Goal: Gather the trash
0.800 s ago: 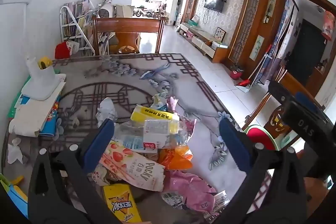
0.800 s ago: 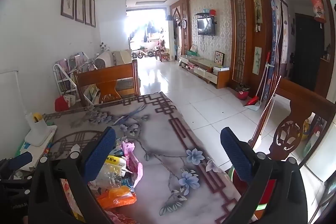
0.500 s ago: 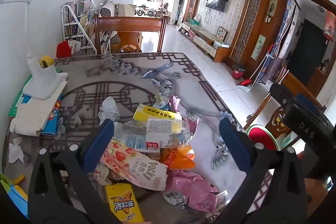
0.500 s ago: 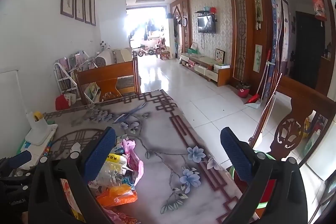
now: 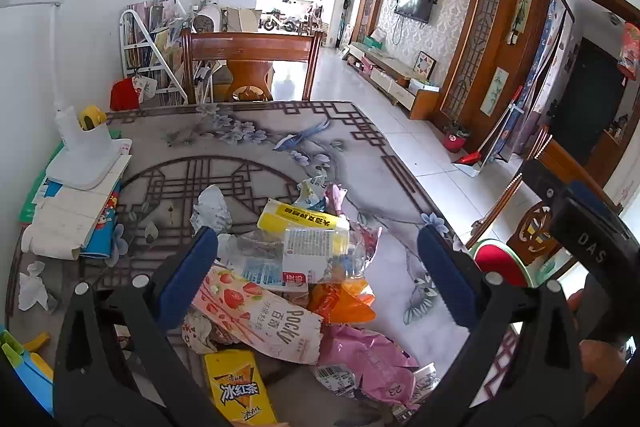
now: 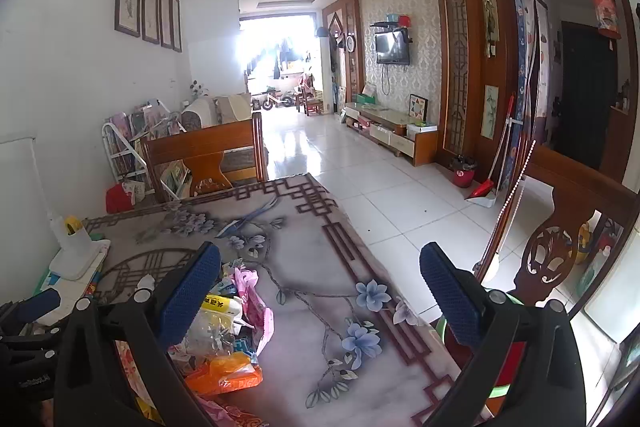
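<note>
A pile of trash lies on the patterned table (image 5: 240, 147): a Pocky wrapper (image 5: 260, 311), a yellow carton (image 5: 300, 221), a clear plastic bottle (image 5: 256, 259), an orange wrapper (image 5: 344, 303), a pink bag (image 5: 368, 351), a yellow drink box (image 5: 236, 391) and crumpled paper (image 5: 210, 205). My left gripper (image 5: 316, 275) is open and empty just above the pile. My right gripper (image 6: 320, 291) is open and empty, to the right of the pile (image 6: 224, 331), over the table's right side. A red bin with a green rim (image 5: 500, 261) stands by the table's right edge; it also shows in the right wrist view (image 6: 504, 367).
A white lamp base (image 5: 80, 155) sits on stacked books (image 5: 68, 215) at the table's left edge. A tissue (image 5: 32, 287) lies near them. A wooden chair (image 5: 252, 63) stands at the far end, another (image 6: 560, 247) on the right. The floor (image 6: 380, 179) is white tile.
Both views have shifted slightly: the left gripper has eased back and up from the pile. Both grippers stay open. No trash has moved.
</note>
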`<state>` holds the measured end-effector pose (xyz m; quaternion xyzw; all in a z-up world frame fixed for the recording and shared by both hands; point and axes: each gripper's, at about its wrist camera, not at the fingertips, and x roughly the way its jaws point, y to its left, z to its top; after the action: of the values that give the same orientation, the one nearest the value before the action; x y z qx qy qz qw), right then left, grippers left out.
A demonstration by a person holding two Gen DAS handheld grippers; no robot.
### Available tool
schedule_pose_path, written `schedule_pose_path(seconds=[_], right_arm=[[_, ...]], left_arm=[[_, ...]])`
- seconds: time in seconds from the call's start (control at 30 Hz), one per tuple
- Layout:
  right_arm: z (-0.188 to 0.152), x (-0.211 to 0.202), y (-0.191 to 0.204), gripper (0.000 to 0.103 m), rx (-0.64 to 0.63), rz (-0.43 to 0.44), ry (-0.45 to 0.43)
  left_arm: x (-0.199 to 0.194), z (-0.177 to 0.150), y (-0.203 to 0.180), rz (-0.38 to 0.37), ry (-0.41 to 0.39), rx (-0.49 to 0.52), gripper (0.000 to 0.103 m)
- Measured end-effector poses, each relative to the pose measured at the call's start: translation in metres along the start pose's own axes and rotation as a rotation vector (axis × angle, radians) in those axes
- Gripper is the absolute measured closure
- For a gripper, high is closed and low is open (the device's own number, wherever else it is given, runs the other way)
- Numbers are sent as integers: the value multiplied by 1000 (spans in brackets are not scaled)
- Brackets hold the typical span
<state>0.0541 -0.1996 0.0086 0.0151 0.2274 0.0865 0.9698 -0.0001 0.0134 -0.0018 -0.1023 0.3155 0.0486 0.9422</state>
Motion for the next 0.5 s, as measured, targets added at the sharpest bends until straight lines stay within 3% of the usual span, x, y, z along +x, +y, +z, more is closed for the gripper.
schedule_pose_path(seconds=[0.5], right_arm=[[0, -2, 2, 7, -7, -2, 0]], left_arm=[[-7, 5, -3, 42, -17, -1, 5]])
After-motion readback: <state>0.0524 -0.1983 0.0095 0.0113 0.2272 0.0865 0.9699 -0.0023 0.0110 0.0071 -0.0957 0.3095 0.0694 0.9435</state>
